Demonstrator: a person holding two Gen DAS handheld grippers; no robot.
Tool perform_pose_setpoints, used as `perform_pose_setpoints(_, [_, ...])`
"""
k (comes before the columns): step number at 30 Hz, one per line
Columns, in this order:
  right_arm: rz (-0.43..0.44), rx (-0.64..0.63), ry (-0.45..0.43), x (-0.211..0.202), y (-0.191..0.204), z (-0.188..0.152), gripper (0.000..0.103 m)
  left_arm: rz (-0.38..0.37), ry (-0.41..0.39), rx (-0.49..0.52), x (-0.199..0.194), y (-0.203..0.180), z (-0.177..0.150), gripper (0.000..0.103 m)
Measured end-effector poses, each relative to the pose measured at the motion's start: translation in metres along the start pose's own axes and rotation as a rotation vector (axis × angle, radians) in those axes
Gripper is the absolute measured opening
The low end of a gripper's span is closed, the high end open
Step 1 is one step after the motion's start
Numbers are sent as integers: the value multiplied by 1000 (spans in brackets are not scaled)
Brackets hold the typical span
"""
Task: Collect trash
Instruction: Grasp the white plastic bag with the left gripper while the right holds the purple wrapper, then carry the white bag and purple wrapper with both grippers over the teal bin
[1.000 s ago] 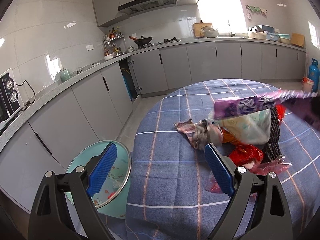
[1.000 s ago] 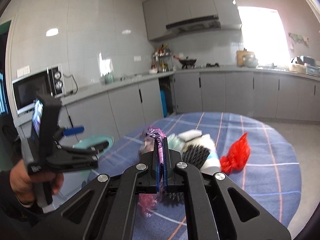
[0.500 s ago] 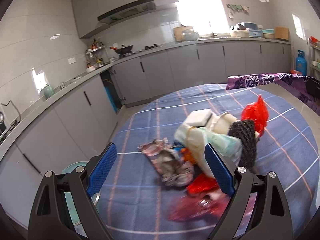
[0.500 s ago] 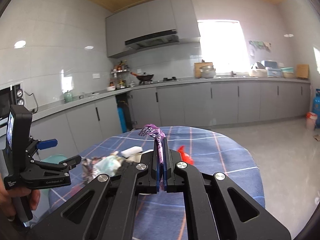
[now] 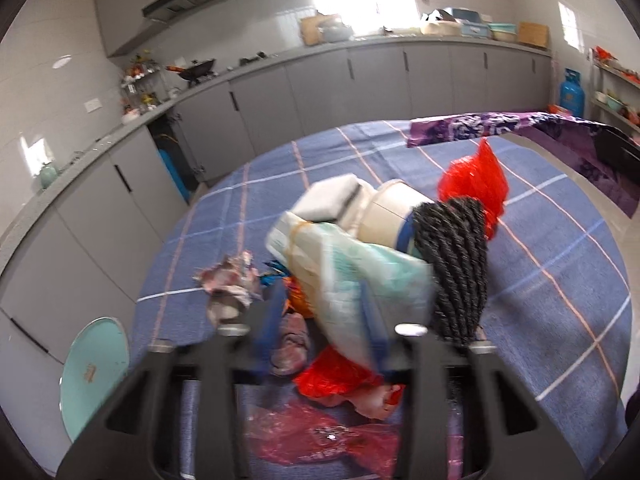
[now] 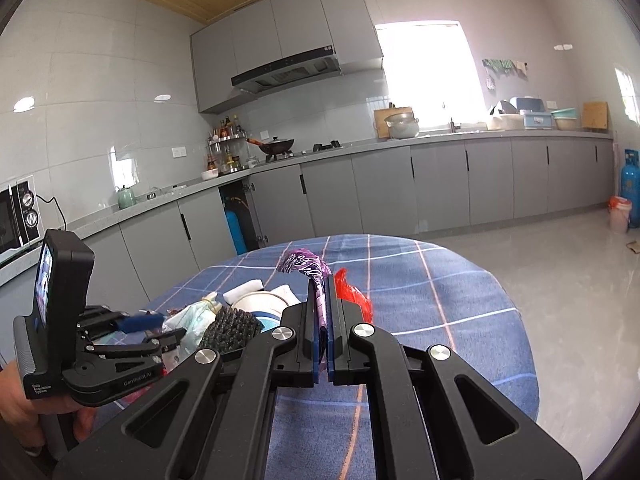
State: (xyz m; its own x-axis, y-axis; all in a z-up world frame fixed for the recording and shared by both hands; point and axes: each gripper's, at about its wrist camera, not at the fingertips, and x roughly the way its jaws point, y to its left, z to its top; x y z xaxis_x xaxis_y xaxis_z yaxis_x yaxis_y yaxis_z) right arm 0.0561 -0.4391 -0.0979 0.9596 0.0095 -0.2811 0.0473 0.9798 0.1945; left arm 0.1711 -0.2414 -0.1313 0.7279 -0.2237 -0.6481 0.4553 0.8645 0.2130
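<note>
A heap of trash lies on the blue checked tablecloth [image 5: 560,280]. It holds a pale green-white plastic bag [image 5: 360,272], a black twisted-cord item [image 5: 456,264], a white cup [image 5: 388,212] and red plastic bags [image 5: 472,184]. My left gripper [image 5: 322,316] hangs low over the near side of the heap. Its jaws are closing, with the lower end of the pale bag between them and a gap still showing at the left pad. My right gripper [image 6: 323,320] is shut on a purple printed wrapper [image 6: 304,266], held above the table. The left gripper [image 6: 160,330] also shows there.
A teal round bin [image 5: 92,372] stands on the floor at the table's left edge. Crumpled pink wrappers [image 5: 228,284] lie at the front of the heap. Grey cabinets [image 5: 360,92] line the far wall, with a blue gas cylinder [image 5: 572,96] at the right. A hand [image 6: 16,396] holds the left gripper.
My left gripper swung from the bin and table edge to over the heap, came closer to it, and its jaws narrowed around the pale bag. The right gripper kept the purple wrapper and drew back.
</note>
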Motion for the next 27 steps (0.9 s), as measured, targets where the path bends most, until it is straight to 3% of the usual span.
perform_pose_setpoints(5, [4, -3, -2, -2, 1, 1, 3, -6, -25, 6, -12, 2, -1, 7])
perform_pose_setpoints(17, [30, -12, -16, -1, 17, 12, 3, 61, -161, -23, -64, 35, 7, 7])
perform_pose_setpoints(27, [68, -12, -8, 15, 40, 20, 4, 98, -209, -53, -87, 54, 9, 7])
